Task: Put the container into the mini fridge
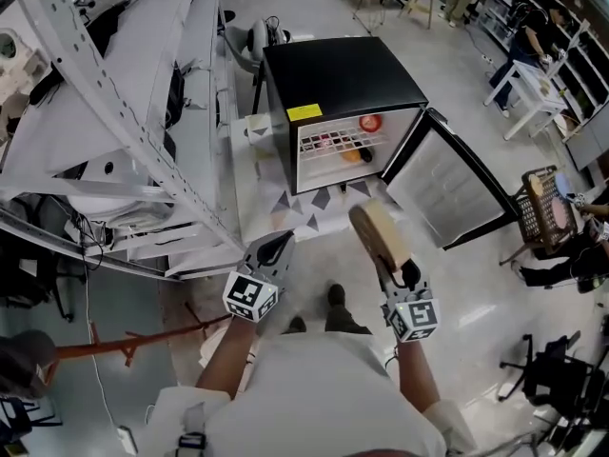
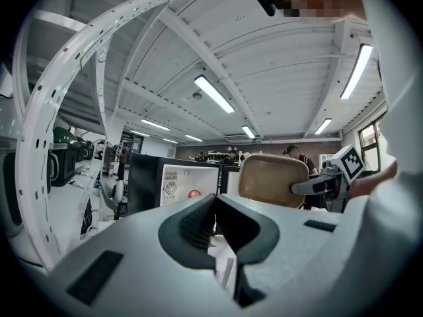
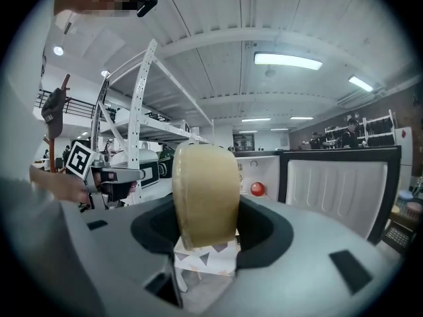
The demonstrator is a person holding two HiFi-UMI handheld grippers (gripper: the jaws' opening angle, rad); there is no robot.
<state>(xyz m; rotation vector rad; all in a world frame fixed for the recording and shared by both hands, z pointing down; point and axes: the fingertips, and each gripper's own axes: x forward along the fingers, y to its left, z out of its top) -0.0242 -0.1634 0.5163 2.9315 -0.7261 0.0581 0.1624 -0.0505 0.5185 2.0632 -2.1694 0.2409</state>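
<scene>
Ahead of the person, on the pale floor, stood the mini fridge, a black box with a smooth top and a yellow sticker at its front edge. Its door hung wide open, showing a white ribbed lining. From the head view the top hid most of the white inside; only a wire shelf, a round red thing and something orange below it, too small to name, could be seen.

The container was outside the fridge, up in the air short of the opening. It was tan, matte, flat and oblong with rounded corners, and it was gripped edge-on by the jaws of the right gripper. Dark ridged pads covered its near end, and in the right gripper view it blocked part of the fridge front.

The left gripper had its jaws pressed together on nothing.

A white mat with grey triangles lay before the fridge.
</scene>
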